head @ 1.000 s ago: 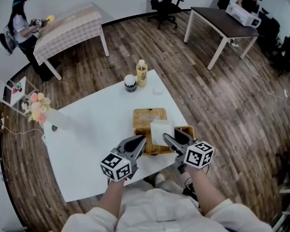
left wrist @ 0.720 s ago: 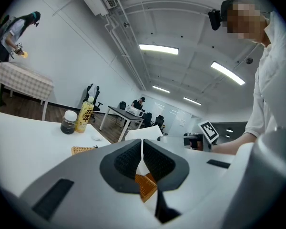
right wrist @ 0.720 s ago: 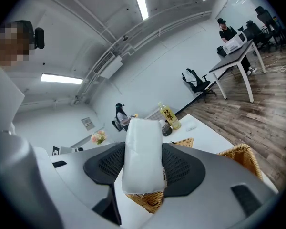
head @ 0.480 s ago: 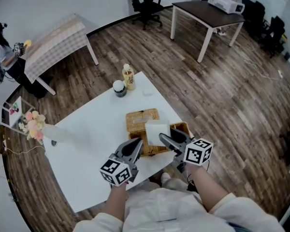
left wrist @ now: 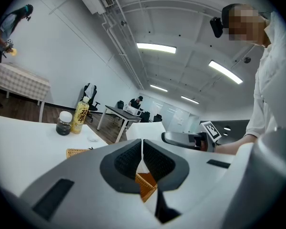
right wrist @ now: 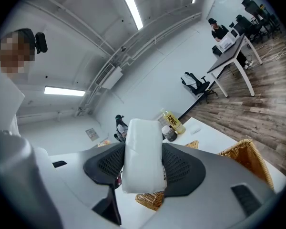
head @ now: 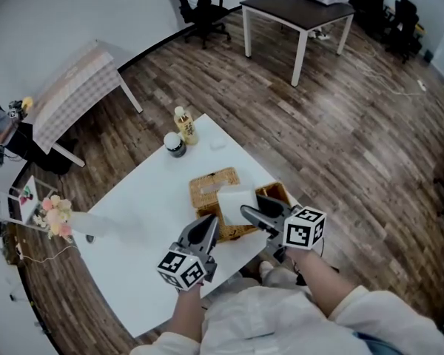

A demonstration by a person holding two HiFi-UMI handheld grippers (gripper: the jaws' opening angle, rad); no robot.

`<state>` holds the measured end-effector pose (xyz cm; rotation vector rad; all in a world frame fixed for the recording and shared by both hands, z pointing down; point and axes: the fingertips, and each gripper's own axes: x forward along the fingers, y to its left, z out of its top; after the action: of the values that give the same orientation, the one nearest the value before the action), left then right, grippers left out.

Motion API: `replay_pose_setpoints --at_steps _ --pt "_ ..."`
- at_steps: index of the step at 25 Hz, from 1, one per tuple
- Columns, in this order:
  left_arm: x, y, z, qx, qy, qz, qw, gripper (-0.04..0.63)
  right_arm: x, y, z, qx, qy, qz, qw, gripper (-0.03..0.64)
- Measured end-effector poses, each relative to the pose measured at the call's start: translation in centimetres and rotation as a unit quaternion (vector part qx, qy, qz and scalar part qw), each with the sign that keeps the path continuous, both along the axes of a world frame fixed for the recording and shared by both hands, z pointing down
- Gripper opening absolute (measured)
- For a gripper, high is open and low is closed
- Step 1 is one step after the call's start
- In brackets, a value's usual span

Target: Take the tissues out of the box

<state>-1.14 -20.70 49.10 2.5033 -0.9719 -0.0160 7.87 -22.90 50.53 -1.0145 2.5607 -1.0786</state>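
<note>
A white tissue pack (head: 234,203) hangs over the wicker tissue box (head: 211,183), with my right gripper (head: 250,214) shut on it. In the right gripper view the tissue pack (right wrist: 143,149) fills the gap between both pads of the right gripper (right wrist: 143,163). The box's open wicker half (head: 281,195) lies just right of the pack. My left gripper (head: 205,229) is at the box's near left corner, beside the pack and apart from it. In the left gripper view the jaws of the left gripper (left wrist: 143,157) meet with nothing held, and wicker (left wrist: 148,186) shows below them.
On the white table (head: 126,220), a yellow bottle (head: 183,124), a dark jar (head: 174,145) and a small white object (head: 217,143) stand at the far corner. A vase of flowers (head: 55,217) sits at its left edge. A dark table (head: 296,9) and a checked table (head: 74,87) stand further off.
The head view has swung, so the table has slid left in the picture. The right gripper still holds the tissue pack over the box, and the left stays shut beside it.
</note>
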Motion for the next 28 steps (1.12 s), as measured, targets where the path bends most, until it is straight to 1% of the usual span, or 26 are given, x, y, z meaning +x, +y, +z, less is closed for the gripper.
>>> replay_pose_setpoints --at_steps 8,28 --pt "-0.01 0.02 -0.14 0.001 -0.001 0.002 1.0 0.003 0.05 0.13 -0.53 0.004 -0.026 0.0 1.0 0.258" --pt "-0.19 -0.37 0.03 0.0 -0.007 0.015 0.9999 0.003 0.07 -0.26 -0.46 0.001 -0.028 0.006 1.0 0.258"
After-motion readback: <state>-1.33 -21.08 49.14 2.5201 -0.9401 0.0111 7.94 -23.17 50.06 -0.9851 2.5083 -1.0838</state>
